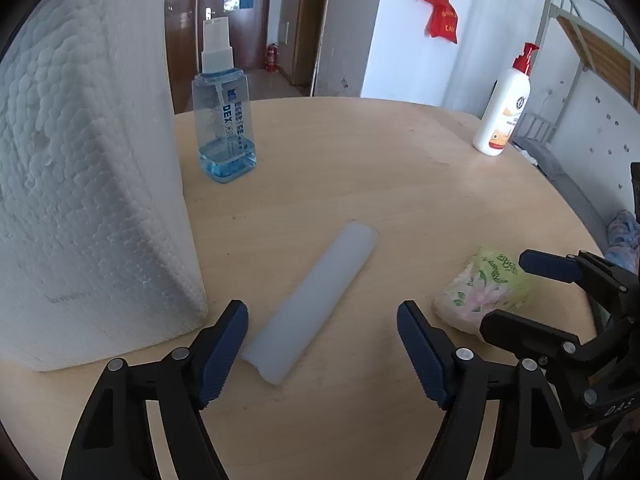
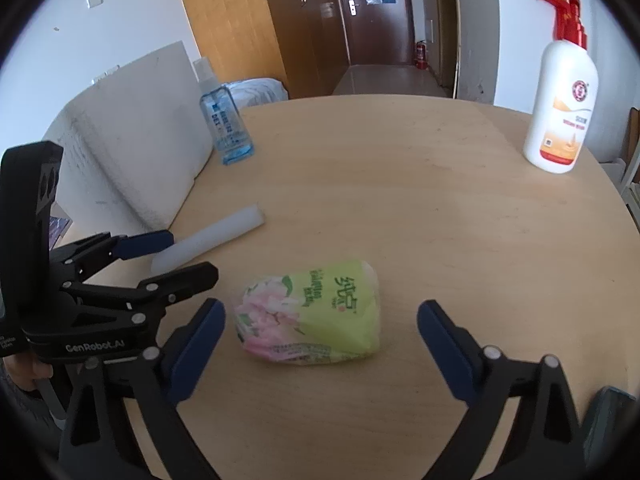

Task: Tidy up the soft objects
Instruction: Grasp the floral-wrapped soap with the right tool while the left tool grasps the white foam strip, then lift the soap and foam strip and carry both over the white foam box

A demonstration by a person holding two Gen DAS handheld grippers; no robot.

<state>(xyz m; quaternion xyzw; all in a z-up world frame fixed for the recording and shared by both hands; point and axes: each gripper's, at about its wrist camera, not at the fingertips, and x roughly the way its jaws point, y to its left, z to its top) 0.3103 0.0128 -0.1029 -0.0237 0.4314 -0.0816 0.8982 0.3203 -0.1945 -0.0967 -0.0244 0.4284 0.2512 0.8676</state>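
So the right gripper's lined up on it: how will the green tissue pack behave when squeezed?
The tissue pack looks puffy, so it probably yields and feels light. Its glossy wrapper may slip. It lies flat between the right gripper's open fingers, unlikely to roll.

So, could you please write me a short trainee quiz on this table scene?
1. True or false: the left hand-held gripper is shut on the white foam strip.
2. Which item lies between the right hand-held gripper's open fingers: A) tissue pack, B) spray bottle, C) lotion bottle?
3. Fill in: the spray bottle stands beside the white foam ____.

Key: 1 false; 2 A; 3 block.
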